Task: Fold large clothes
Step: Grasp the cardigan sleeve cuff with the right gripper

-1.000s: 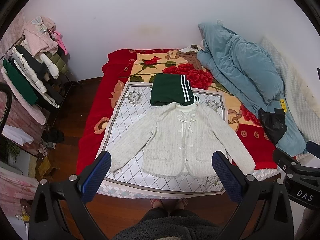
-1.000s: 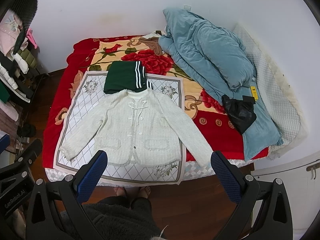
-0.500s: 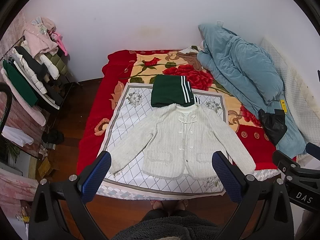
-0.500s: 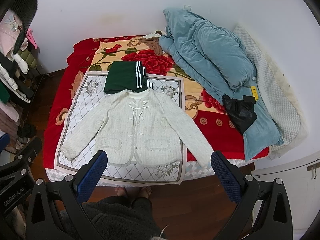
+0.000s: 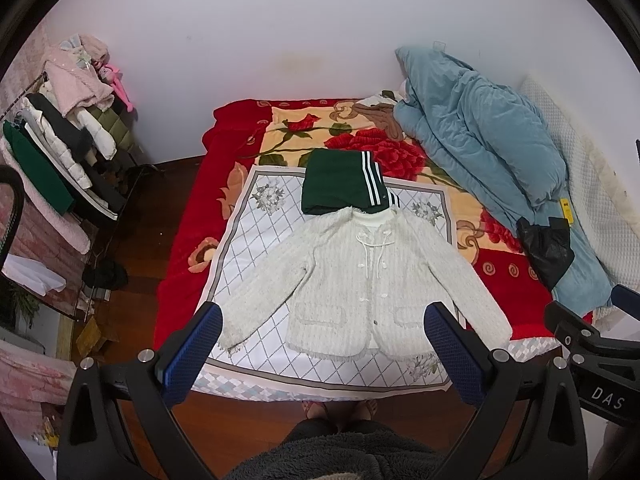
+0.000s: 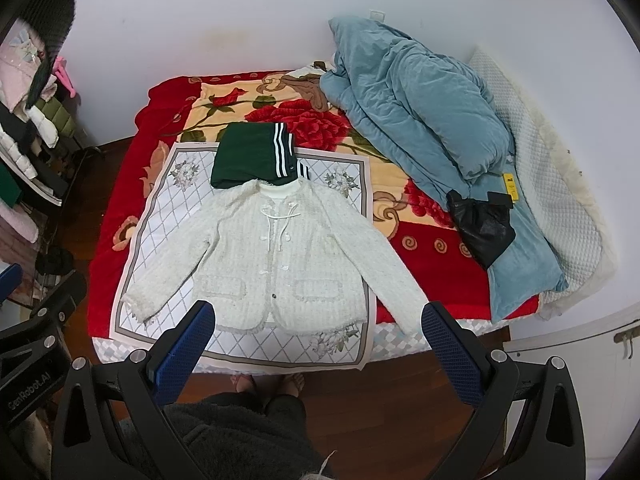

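A white tweed jacket (image 5: 352,276) (image 6: 276,256) lies face up and spread flat on a white patterned cloth (image 5: 256,236) (image 6: 160,216), both sleeves stretched out to the sides. Just beyond its collar rests a folded green garment with white stripes (image 5: 340,188) (image 6: 252,154). My left gripper (image 5: 324,336) is open and held high above the near edge of the bed, nothing between its blue fingers. The right gripper (image 6: 320,332) is likewise open and empty, hovering over the jacket's hem side.
The bed carries a red floral blanket (image 5: 188,240), a blue quilt (image 5: 480,152) and a black bag (image 5: 548,248) along the right. A clothes rack (image 5: 60,152) stands at the left. A person's feet (image 5: 340,408) are on the wooden floor by the bed's near edge.
Both views have drifted very slightly; the jacket, the green garment and the grippers' opening are unchanged.
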`<state>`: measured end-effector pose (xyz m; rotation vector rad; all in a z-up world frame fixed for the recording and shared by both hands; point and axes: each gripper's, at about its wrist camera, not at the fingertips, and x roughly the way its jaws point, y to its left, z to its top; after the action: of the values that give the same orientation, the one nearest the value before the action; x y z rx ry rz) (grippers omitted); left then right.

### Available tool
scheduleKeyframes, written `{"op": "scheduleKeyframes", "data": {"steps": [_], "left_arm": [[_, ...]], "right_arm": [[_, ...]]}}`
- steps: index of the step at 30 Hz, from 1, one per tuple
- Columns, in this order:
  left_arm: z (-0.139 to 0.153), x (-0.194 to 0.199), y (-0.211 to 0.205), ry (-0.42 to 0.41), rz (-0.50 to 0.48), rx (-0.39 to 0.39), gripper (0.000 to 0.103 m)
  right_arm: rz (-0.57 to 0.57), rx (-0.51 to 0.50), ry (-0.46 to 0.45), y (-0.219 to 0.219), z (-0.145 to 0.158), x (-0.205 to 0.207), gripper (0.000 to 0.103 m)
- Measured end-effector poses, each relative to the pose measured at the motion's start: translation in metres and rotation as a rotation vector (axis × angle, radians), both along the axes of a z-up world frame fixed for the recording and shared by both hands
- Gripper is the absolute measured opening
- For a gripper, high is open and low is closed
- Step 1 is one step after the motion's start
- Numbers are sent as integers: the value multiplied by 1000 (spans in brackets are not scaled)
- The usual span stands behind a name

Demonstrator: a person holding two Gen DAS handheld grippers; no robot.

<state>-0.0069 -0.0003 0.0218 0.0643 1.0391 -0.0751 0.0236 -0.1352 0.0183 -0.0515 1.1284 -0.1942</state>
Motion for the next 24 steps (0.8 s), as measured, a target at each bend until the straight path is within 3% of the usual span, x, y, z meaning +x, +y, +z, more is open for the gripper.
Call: {"op": "scheduleKeyframes", "data": {"steps": [5, 10, 14, 18, 20, 24], "left_arm": [[-24, 36, 2, -82, 29, 55, 103], [-88, 82, 2, -91, 26, 115, 103], [-156, 120, -9, -15, 54, 96, 103], [-230, 148, -36, 45, 82, 125, 103], [-269, 159, -55, 85, 104, 160, 103], [-340, 172, -83, 195, 147, 156, 103]], "right_arm": [[-67, 22, -17, -10, -22, 13, 103], [-220, 83, 26, -62, -90, 35, 103], [-428, 188, 67, -134, -181, 41, 102], [-610, 314, 96, -208, -285, 36, 74], [-713, 439, 92, -248, -347, 31, 73], [-882, 632, 79, -307, -462, 23, 73]]}}
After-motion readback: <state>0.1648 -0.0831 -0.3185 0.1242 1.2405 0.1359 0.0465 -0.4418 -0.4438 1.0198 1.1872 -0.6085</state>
